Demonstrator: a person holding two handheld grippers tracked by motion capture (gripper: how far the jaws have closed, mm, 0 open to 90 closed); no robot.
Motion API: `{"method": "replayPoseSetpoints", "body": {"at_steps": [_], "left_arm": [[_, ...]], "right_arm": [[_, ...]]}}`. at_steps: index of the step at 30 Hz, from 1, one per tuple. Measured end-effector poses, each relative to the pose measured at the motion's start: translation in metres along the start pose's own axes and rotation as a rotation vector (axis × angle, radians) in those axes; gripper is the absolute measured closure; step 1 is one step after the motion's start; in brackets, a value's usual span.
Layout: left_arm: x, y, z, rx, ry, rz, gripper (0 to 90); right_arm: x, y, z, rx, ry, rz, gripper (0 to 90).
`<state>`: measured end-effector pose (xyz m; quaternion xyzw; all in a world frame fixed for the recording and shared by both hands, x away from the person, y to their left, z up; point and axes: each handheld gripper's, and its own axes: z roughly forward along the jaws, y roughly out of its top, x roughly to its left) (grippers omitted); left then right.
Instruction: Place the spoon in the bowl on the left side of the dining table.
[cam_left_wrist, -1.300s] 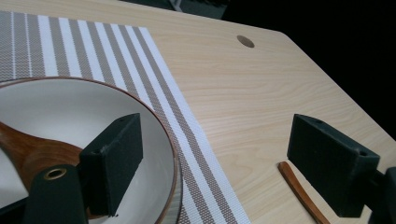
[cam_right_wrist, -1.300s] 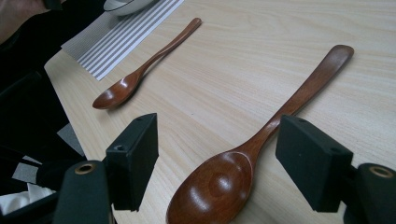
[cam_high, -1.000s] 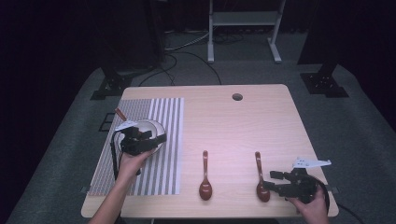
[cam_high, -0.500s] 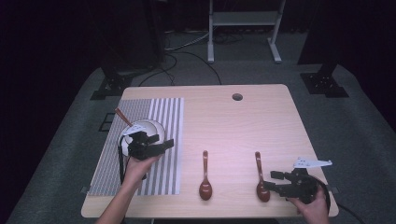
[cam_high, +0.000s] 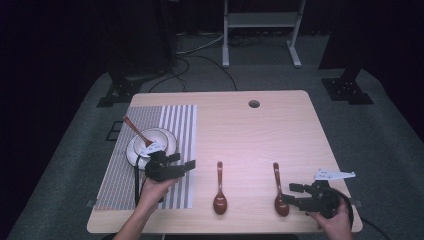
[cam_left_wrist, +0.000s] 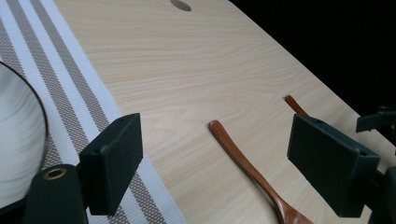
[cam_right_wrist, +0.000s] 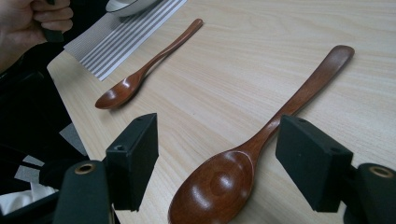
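Two brown wooden spoons lie on the light wood table: the middle spoon and the right spoon. A third spoon leans in a white bowl on the striped placemat. My left gripper hovers open over the placemat's right edge, beside the bowl, aimed at the middle spoon's handle. My right gripper stands open, its pads either side of the right spoon's bowl end without pressing it.
A round cable hole sits near the table's far edge. The right gripper view has the person's left hand at its top left. The table's front edge runs close behind both hands. Dark floor and stand legs surround the table.
My left gripper has moved right and toward the front edge, away from the bowl and closer to the middle spoon, sinking slightly. The right gripper has stayed in place.
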<state>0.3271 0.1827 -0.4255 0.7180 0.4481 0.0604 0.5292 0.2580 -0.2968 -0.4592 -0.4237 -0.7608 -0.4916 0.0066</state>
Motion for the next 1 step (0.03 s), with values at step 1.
{"method": "replayPoseSetpoints", "body": {"at_steps": [1], "left_arm": [[-0.0012, -0.0024, 0.0002, -0.004, -0.007, 0.003, 17.3]], "right_arm": [[0.0002, 0.0001, -0.0002, -0.001, 0.000, 0.001, 28.7]]}}
